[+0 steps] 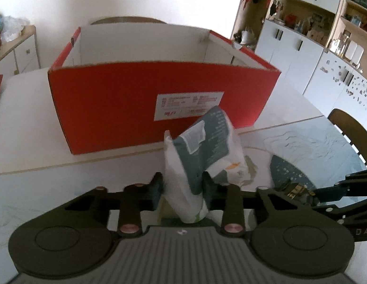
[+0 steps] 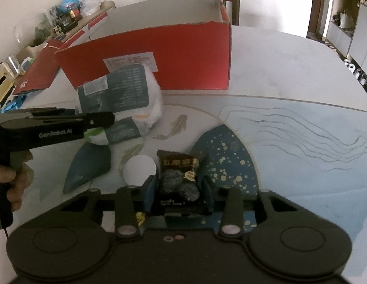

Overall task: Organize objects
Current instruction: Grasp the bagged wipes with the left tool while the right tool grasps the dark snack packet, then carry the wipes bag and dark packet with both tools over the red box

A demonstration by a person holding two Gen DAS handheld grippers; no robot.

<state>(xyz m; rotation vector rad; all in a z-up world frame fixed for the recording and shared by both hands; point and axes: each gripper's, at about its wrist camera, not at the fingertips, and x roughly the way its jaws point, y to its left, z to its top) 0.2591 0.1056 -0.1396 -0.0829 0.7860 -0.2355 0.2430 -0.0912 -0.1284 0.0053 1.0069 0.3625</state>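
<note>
Left gripper: jaws clamped on soft white-and-teal pouch, crinkled, tilted, printed label. Right gripper: jaws clamped on glossy black snack packet lying mid-surface. Behind both, open red cardboard box, white inside, near the surface's far edge.

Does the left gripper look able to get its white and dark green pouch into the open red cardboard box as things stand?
Probably yes: the left gripper grips the white and dark green pouch, and the open red cardboard box stands just behind, nothing between; it must clear the wall.
</note>
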